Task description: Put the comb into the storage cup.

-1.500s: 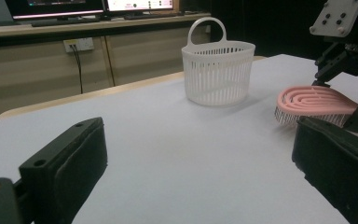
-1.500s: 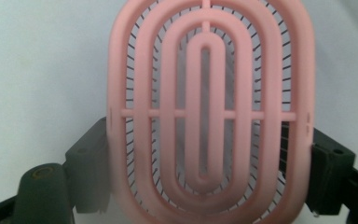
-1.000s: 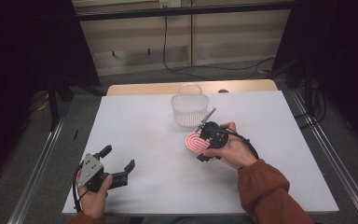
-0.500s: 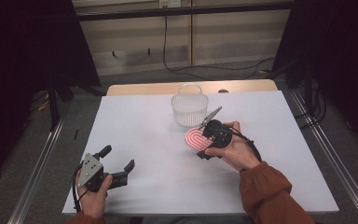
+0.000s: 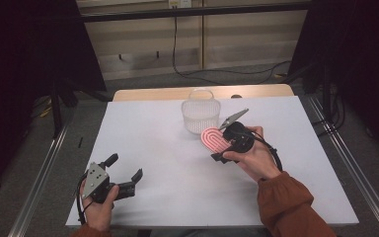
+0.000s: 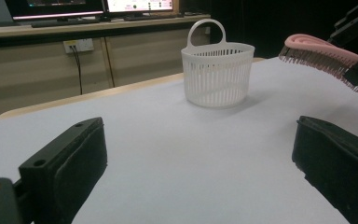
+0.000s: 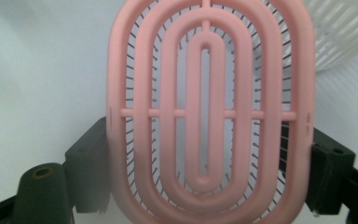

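Observation:
My right gripper (image 5: pixel 221 147) is shut on a pink oval vented hairbrush (image 5: pixel 213 138), gripping it by its sides and holding it tilted above the white table (image 5: pixel 153 138), bristles down. The brush (image 7: pixel 209 112) spans the space between the two black jaws in the right gripper view. A white slotted basket (image 5: pixel 200 114) with a loop handle stands just beyond the brush, empty as far as I can see. In the left gripper view the brush (image 6: pixel 324 53) hangs to the right of the basket (image 6: pixel 216 74). My left gripper (image 5: pixel 125 167) rests open near the table's front left, with nothing between its jaws.
The table's far edge shows a wooden strip (image 5: pixel 177 94). Cables run across the floor behind it (image 5: pixel 197 74). Metal rails flank the table on both sides (image 5: pixel 44 168). Open table surface lies between the two grippers.
My right gripper has carried the brush a little up and away from me, closer to the basket. The left gripper has stayed where it was.

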Demonstrator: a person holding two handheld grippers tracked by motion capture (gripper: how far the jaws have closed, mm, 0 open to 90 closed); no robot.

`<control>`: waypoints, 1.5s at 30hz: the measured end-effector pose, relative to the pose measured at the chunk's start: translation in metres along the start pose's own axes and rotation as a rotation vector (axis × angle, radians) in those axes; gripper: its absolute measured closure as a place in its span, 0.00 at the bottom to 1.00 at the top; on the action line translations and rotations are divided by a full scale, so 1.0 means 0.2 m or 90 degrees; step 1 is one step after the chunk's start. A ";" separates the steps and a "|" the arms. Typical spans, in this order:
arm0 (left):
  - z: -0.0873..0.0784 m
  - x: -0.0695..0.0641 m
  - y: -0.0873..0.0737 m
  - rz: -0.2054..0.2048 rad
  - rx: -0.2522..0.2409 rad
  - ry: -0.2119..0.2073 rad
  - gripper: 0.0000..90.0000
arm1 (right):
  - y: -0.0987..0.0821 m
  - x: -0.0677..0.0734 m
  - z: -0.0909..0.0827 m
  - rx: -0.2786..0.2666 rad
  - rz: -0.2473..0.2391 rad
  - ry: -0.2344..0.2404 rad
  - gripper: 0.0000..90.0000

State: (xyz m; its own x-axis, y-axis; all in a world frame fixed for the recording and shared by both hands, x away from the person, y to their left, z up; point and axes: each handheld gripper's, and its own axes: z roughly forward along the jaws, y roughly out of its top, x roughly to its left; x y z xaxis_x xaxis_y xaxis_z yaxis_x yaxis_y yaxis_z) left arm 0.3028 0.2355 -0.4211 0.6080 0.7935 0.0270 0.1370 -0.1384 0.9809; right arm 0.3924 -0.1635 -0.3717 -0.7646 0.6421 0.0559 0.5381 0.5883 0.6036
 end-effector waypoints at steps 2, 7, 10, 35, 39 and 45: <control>0.00 0.00 0.00 -0.001 0.000 -0.001 0.04 | 0.00 0.00 -0.01 -0.007 0.002 -0.004 0.22; 0.00 0.00 0.00 -0.001 -0.002 -0.001 0.04 | 0.00 -0.01 -0.03 -0.032 0.007 -0.012 0.22; 0.00 0.00 0.00 -0.004 -0.002 0.002 0.03 | 0.01 -0.01 -0.04 -0.043 0.012 -0.017 0.22; 0.00 0.00 0.00 -0.002 -0.002 -0.001 0.04 | 0.07 -0.01 -0.11 -0.198 0.022 -0.062 0.22; 0.00 0.00 0.00 -0.003 -0.003 -0.001 0.04 | 0.08 -0.02 -0.11 -0.216 0.024 -0.065 0.22; 0.00 0.00 0.00 -0.005 -0.003 -0.005 0.03 | 0.09 -0.02 -0.13 -0.265 0.020 -0.066 0.22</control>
State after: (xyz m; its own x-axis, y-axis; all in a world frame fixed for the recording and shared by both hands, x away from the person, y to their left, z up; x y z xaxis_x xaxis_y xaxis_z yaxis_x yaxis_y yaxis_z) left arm 0.3029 0.2348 -0.4209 0.6126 0.7902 0.0176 0.1386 -0.1293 0.9819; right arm 0.3965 -0.1676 -0.3407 -0.6994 0.7147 0.0116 0.3550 0.3332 0.8735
